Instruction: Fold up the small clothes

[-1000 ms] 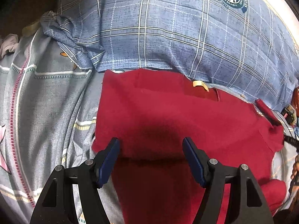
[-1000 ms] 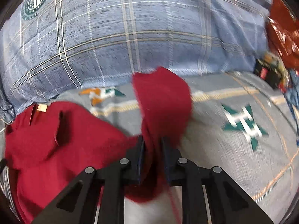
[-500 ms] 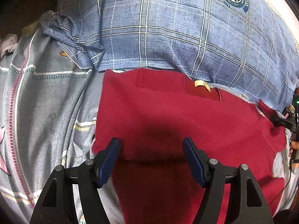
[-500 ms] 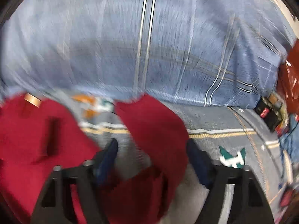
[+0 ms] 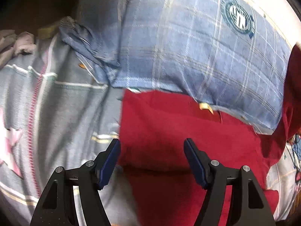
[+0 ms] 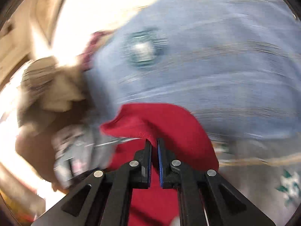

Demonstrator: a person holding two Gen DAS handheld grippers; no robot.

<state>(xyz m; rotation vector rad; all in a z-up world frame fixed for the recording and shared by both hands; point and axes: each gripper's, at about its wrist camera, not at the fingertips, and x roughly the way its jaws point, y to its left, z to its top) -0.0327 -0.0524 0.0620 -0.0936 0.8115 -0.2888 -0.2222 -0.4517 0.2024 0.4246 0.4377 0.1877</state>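
A dark red garment (image 5: 169, 128) lies spread on the grey patterned bedsheet (image 5: 56, 103), its tan neck label (image 5: 205, 106) against the pillow. My left gripper (image 5: 151, 141) hovers open over the garment's left part, nothing between its fingers. At the right edge of the left wrist view a part of the red cloth (image 5: 295, 84) hangs lifted. In the blurred right wrist view my right gripper (image 6: 154, 141) has its jaws closing tight on a fold of the red garment (image 6: 165, 120), which drapes over the fingertips, raised above the bed.
A large blue plaid pillow (image 5: 188, 47) with a round badge lies just behind the garment; it also fills the right wrist view as a blurred blue pillow (image 6: 207, 66). Crumpled pale clothes (image 5: 17, 43) sit at the far left. A blurred beige cloth (image 6: 50, 86) shows left of the right gripper.
The right gripper opened, then closed again on the red cloth and swung upward with it. The left gripper rose a little, still open.
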